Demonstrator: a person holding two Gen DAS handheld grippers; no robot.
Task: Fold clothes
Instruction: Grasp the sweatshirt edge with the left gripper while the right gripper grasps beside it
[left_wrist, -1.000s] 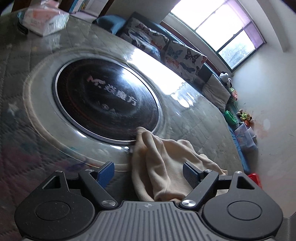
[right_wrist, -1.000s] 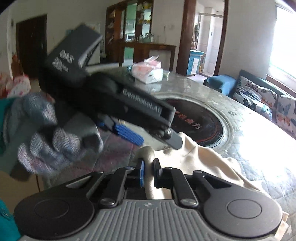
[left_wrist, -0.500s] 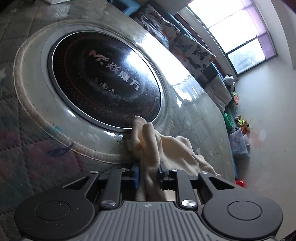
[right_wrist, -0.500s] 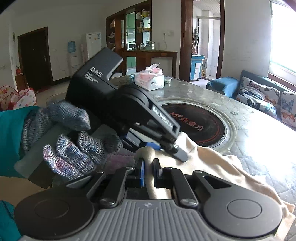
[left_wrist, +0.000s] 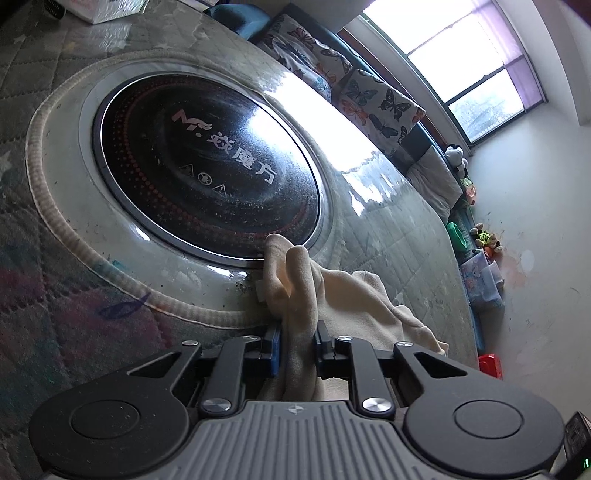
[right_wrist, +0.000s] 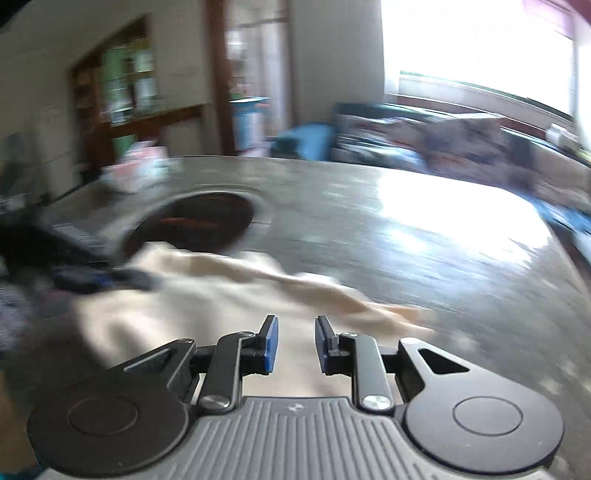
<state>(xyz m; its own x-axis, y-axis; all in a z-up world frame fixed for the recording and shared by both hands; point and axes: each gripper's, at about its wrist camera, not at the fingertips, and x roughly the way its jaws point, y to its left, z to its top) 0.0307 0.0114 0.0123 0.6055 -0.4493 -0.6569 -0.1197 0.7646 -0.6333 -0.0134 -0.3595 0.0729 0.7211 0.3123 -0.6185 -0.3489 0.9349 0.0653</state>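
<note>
Beside the round black hob (left_wrist: 207, 170) set in the worktop (left_wrist: 388, 236), your left tongs (left_wrist: 297, 349) pinch a bunched fold of the cream garment (left_wrist: 354, 302), while your right tongs (right_wrist: 295, 345) stand spread above it.

My left gripper (left_wrist: 297, 347) is clamped on a bunched fold of the garment (left_wrist: 354, 306), which lies on the table (left_wrist: 388, 221) just in front of the round inset hob (left_wrist: 207, 166). My right gripper (right_wrist: 295, 345) hangs parted over the same garment (right_wrist: 207, 299), left gripper (right_wrist: 85, 275) at its left.
</note>
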